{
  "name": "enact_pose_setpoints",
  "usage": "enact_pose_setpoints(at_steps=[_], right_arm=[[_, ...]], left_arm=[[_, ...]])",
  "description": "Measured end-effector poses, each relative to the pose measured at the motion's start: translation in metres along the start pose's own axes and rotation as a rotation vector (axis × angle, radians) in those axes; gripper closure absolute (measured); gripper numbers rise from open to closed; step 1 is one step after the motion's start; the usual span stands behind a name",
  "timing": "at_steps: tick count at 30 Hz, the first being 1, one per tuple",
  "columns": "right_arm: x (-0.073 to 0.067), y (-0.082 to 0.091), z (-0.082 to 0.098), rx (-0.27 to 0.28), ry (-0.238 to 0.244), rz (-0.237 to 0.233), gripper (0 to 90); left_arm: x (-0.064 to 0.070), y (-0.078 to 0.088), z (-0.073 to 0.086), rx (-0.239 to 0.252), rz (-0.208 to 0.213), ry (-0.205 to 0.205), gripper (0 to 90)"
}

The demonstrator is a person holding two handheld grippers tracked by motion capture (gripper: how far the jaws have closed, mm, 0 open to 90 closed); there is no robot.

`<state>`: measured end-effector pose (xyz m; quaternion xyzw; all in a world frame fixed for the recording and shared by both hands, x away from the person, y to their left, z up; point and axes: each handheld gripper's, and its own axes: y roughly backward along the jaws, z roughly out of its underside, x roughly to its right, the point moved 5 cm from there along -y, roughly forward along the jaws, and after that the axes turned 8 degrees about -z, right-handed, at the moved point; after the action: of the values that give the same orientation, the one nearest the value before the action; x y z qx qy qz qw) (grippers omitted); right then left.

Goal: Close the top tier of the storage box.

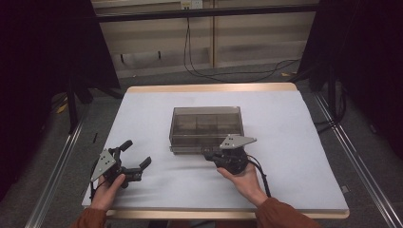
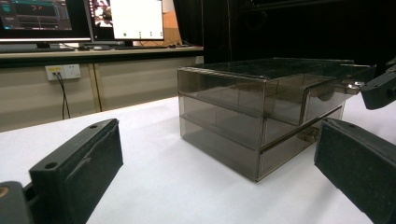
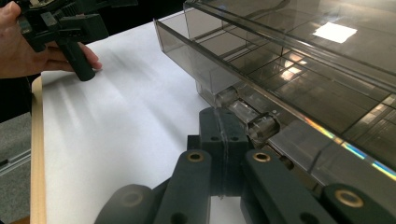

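A smoky clear drawer box (image 1: 206, 126) stands in the middle of the white table sheet (image 1: 285, 142). Its upper drawer (image 2: 327, 93) is out a little toward me. My right gripper (image 1: 207, 154) is at the box's front, and in the right gripper view its jaws (image 3: 219, 116) are shut on the clear drawer handle (image 3: 254, 122). My left gripper (image 1: 137, 153) rests near the front left of the table, apart from the box, open with nothing between its pads (image 2: 98, 158).
The table's wooden edge (image 1: 209, 88) frames the sheet. Black stands and metal rails run along both sides (image 1: 71, 109). Cables lie on the floor behind the table (image 1: 228, 73). Monitors (image 2: 135, 18) sit on a far desk.
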<state>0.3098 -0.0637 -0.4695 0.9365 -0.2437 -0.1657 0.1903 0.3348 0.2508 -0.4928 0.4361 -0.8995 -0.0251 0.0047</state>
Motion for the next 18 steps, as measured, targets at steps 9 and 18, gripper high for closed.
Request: enact_pose_setpoints(at_steps=[9, 18], right_arm=[[0.0022, 0.0008, -0.0001, -0.001, 0.001, 0.004, 90.0], [0.0062, -0.0004, -0.0036, 0.009, -0.002, 0.010, 90.0]], left_arm=[[-0.0002, 0.0002, 0.0001, -0.002, 0.000, -0.001, 1.0], [0.0000, 0.0001, 0.0001, -0.001, 0.001, -0.001, 0.9]])
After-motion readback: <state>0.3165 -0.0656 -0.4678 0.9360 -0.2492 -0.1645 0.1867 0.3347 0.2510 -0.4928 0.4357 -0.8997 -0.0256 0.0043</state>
